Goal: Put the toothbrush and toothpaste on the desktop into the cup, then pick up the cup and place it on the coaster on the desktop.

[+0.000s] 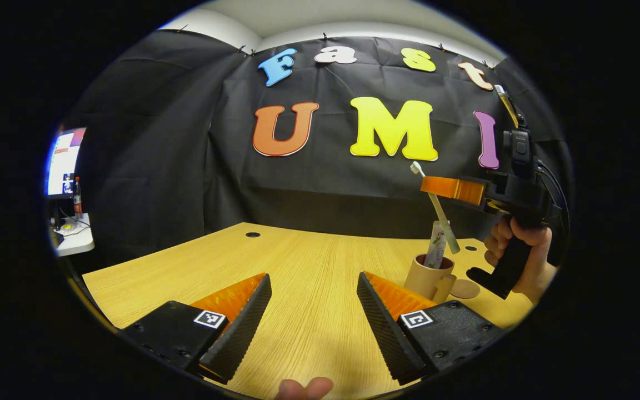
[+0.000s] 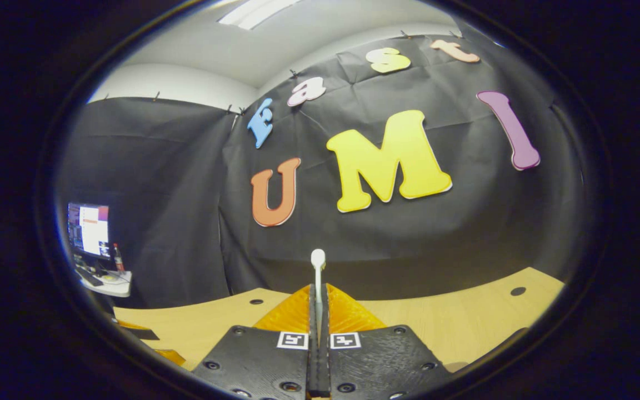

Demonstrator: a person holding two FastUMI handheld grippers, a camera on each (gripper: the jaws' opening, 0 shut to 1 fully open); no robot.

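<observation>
Toothbrush held over the cup, toothpaste already inside.

The left gripper [image 1: 313,311] hovers above the wooden desktop [image 1: 309,261], jaws wide with nothing between them. Further right, the cup [image 1: 427,276] holds the toothpaste [image 1: 436,247]; the coaster [image 1: 465,288] lies just beside it. The right gripper [image 2: 318,311] pinches the slanted toothbrush [image 1: 437,208], its lower end in the cup.

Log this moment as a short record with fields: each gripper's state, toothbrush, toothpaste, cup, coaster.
left gripper: open, holding nothing, low over the desk
right gripper: shut on the toothbrush
toothbrush: tilted, head up, lower end at the cup's mouth
toothpaste: standing in the cup
cup: upright on the desk, handle toward the coaster
coaster: flat on the desk beside the cup, bare
</observation>
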